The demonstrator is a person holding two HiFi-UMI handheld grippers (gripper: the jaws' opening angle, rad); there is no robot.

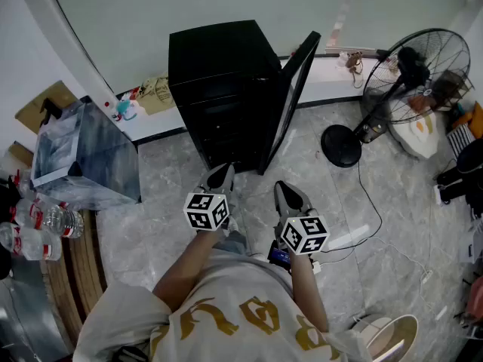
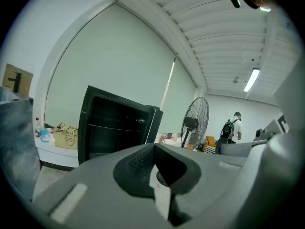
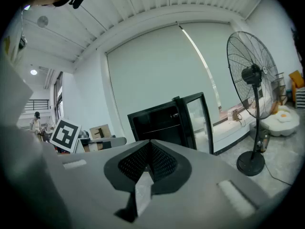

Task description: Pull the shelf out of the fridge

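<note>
So both grippers are out in front of the fridge [image 1: 226,89] and neither one is touching it. The left gripper [image 1: 220,176] and right gripper [image 1: 285,191] sit side by side over the grey floor [image 1: 173,202] and point toward 12 o'clock, straight at the open cabinet. Each gripper's own view shows its jaws pressed together with nothing between them: that goes for the left gripper [image 2: 153,146] and for the right gripper [image 3: 150,143]. The fridge is a small black box against the wall at 12 o'clock. Its glass door [image 1: 290,100] is swung wide open and stands edge-on at about 1 o'clock from the grippers. The shelf [image 2: 113,127] is inside the fridge, a thin wire line running across the dark interior about halfway up, and you can spot the shelf [image 3: 158,129] from the right side too. It's well apart from both grippers. A big standing fan [image 1: 411,74] is off at 2 o'clock, a beige bag [image 1: 155,93] sits on the ledge at 11 o'clock, and some water bottles [image 1: 45,217] lie at 9 o'clock. In the left gripper view a person [image 2: 233,128] with a backpack stands way back past the fan.
</note>
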